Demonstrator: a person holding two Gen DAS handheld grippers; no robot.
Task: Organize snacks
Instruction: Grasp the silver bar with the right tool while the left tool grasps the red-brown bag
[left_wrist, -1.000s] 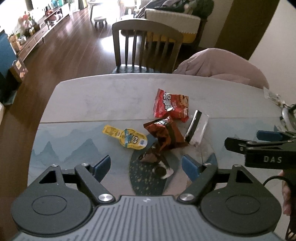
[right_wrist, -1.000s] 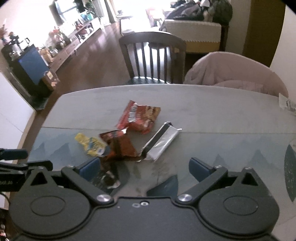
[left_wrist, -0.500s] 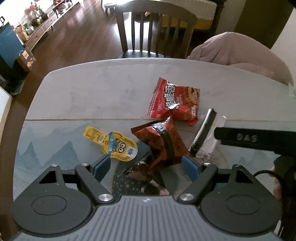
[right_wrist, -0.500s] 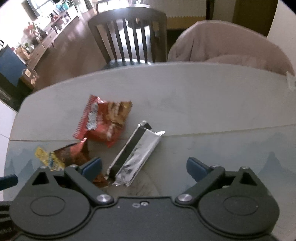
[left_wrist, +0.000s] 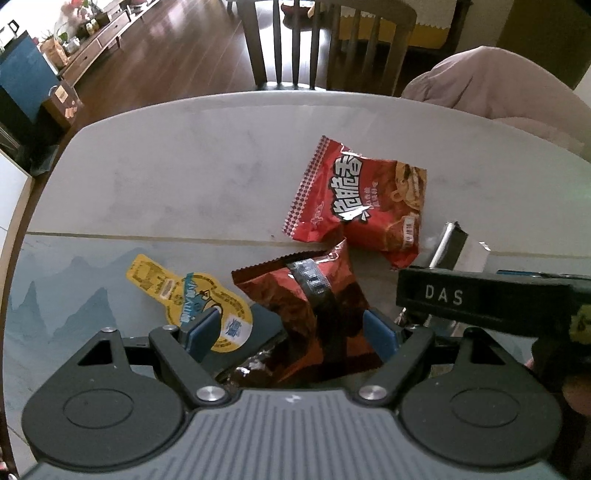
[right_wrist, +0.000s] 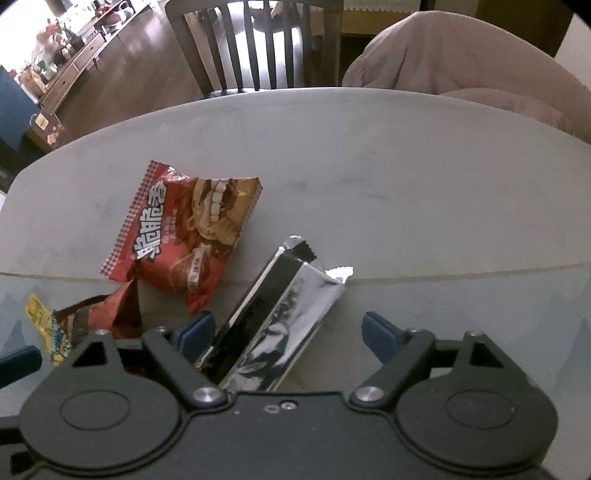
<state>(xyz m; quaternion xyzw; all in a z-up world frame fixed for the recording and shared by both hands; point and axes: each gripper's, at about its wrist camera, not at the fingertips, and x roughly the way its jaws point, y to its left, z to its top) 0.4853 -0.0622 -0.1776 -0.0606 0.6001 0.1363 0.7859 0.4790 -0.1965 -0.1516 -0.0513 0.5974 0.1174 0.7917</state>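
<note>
Several snacks lie on the table. A dark red-brown packet (left_wrist: 317, 310) sits between the open jaws of my left gripper (left_wrist: 291, 330). A bright red snack bag (left_wrist: 362, 199) lies just beyond it. A yellow packet (left_wrist: 184, 291) lies by the left finger. A silver and black packet (right_wrist: 280, 314) sits between the open jaws of my right gripper (right_wrist: 286, 332), nearer its left finger. The red bag (right_wrist: 184, 229) shows to its left. The right gripper's body crosses the left wrist view on the right.
The table (left_wrist: 184, 166) is pale grey with a blue mountain print near me. A wooden chair (left_wrist: 314, 40) stands at the far edge. A pink cushion or blanket (left_wrist: 498, 88) lies at the far right. Wooden floor and furniture are beyond.
Both grippers have moved forward and down over the snacks. The dark red packet now lies between the left jaws and the silver packet between the right jaws.
</note>
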